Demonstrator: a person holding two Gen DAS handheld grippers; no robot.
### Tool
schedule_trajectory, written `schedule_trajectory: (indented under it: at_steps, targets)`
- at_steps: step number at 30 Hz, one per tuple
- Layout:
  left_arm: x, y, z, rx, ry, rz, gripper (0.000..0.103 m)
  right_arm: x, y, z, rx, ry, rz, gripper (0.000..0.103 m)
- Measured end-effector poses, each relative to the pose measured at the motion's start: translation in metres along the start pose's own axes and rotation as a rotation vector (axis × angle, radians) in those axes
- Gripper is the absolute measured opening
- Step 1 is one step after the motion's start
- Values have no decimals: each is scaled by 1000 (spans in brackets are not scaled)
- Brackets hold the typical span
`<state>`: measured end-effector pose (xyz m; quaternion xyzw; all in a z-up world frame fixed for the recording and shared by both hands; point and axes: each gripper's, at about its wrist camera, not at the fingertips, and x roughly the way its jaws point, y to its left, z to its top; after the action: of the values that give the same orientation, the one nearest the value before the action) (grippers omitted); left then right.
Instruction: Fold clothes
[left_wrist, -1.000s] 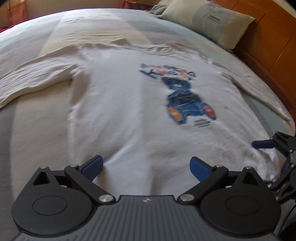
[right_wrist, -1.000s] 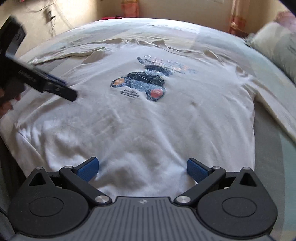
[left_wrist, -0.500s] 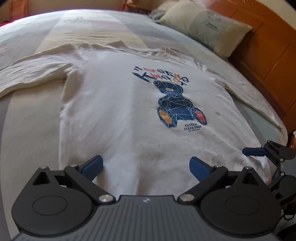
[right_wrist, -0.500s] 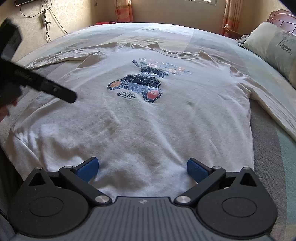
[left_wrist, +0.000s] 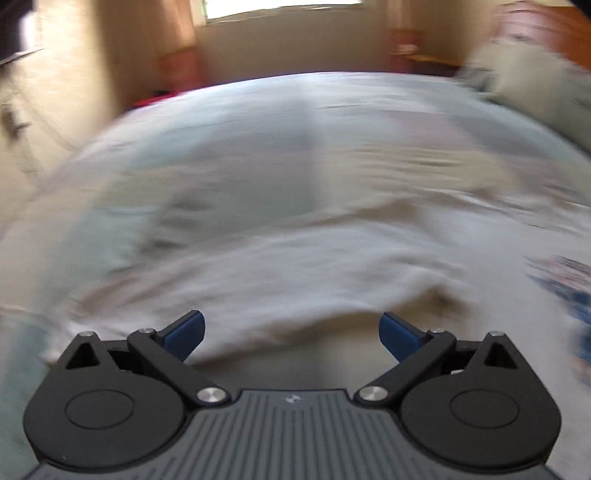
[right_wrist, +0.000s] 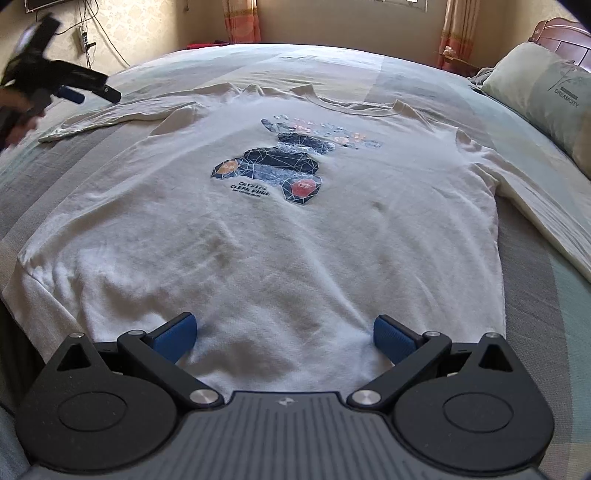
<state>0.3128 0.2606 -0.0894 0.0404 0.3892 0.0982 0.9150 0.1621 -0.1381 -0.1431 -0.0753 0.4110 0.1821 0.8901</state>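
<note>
Two sets of my blue-padded black tongs gape empty: my right gripper (right_wrist: 282, 338) hovers at the hem of the white long-sleeved graphic-print shirt (right_wrist: 266, 236), spread flat on the striped pastel bedspread (right_wrist: 535, 302); farther left, my left gripper (right_wrist: 79, 92) hangs above its sleeve (right_wrist: 110, 120).

1. You face a wide bed (right_wrist: 424, 77) covered in pale striped sheets.
2. A pillow (right_wrist: 539, 92) printed "DREAMCITY" lies at your right, against a wooden headboard (right_wrist: 565, 31).
3. Orange curtains (right_wrist: 240, 20) hang on the far wall beside a bright window (left_wrist: 280, 7).
4. Cables (right_wrist: 99, 26) trail down the patterned wallpaper at your left.
</note>
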Motion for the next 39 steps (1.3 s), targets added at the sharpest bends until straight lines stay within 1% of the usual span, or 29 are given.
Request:
schedule_trajectory:
  at_steps: [3, 4, 6, 8, 9, 10, 14, 16, 21, 22, 24, 26, 27, 29, 30, 31, 33, 34, 37, 39]
  targets:
    - [42, 34, 7, -57, 6, 67, 100, 2, 2, 3, 9, 15, -13, 103]
    - [54, 44, 6, -83, 13, 76, 100, 2, 2, 4, 12, 21, -16, 103]
    - [73, 63, -1, -144, 19, 66, 100, 4, 2, 6, 18, 34, -21, 103]
    - [83, 79, -14, -211, 5, 27, 101, 5, 3, 8, 22, 43, -27, 103]
    - [83, 85, -22, -249, -10, 1, 101, 5, 4, 9, 26, 47, -31, 103]
    - [80, 88, -29, -261, -32, -16, 101, 6, 4, 10, 30, 52, -35, 103]
    - [62, 97, -53, -236, -62, -69, 101, 8, 6, 13, 44, 68, -51, 103]
    - [56, 104, -59, -230, -49, -98, 101, 8, 6, 13, 47, 72, -54, 103]
    - [47, 127, -44, -257, -39, -119, 101, 9, 7, 14, 52, 72, -60, 103]
    - [46, 134, -40, -274, -60, -126, 101, 9, 7, 14, 54, 71, -61, 103]
    - [51, 147, -30, -331, -90, -167, 101, 9, 7, 14, 56, 70, -65, 103]
    - [63, 163, -24, -410, -91, -214, 101, 9, 7, 14, 58, 69, -67, 103]
    - [69, 171, -23, -450, -88, -221, 101, 9, 8, 14, 59, 69, -68, 103]
    - [83, 186, -27, -521, -64, -189, 101, 9, 7, 14, 59, 71, -67, 103]
    - [86, 194, -30, -543, -70, -182, 100, 9, 7, 14, 58, 71, -66, 103]
    - [87, 202, -34, -558, -88, -184, 100, 9, 7, 14, 58, 72, -65, 103]
    - [88, 215, -39, -597, -104, -225, 100, 9, 7, 15, 58, 74, -64, 103]
    - [86, 214, -37, -597, -100, -223, 100, 10, 7, 15, 57, 74, -63, 103]
    - [79, 206, -27, -566, -82, -182, 100, 11, 7, 16, 57, 73, -62, 103]
    - [78, 190, -22, -511, -67, -171, 100, 11, 7, 16, 58, 71, -64, 103]
